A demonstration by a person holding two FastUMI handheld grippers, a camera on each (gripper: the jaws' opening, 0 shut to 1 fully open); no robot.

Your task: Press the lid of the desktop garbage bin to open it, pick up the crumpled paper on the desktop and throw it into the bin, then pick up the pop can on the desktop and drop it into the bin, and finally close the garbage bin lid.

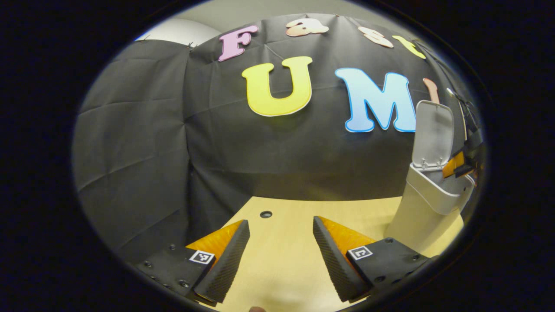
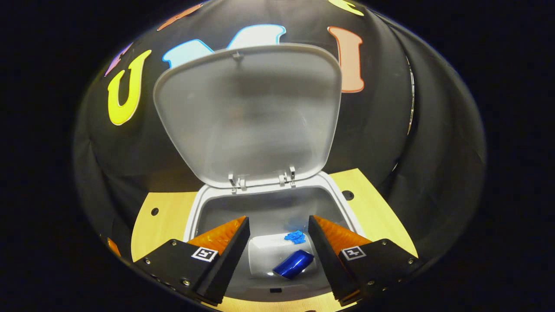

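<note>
From my station the garbage bin (image 2: 277,203) reads as smooth plastic with a dull satin sheen, and its raised lid (image 2: 247,112) looks matt, slightly frosted on the underside. Down inside I see the pop can (image 2: 294,264), glossy metal with bright highlights, and the crumpled paper (image 2: 295,236), rough and creased. The desktop (image 1: 286,242) looks like pale wood laminate, smooth and low in shine. The booth wall (image 1: 143,143) is matt cloth with folds. The left gripper (image 1: 281,253) fingers (image 1: 227,260) carry ribbed, matt pads.
</note>
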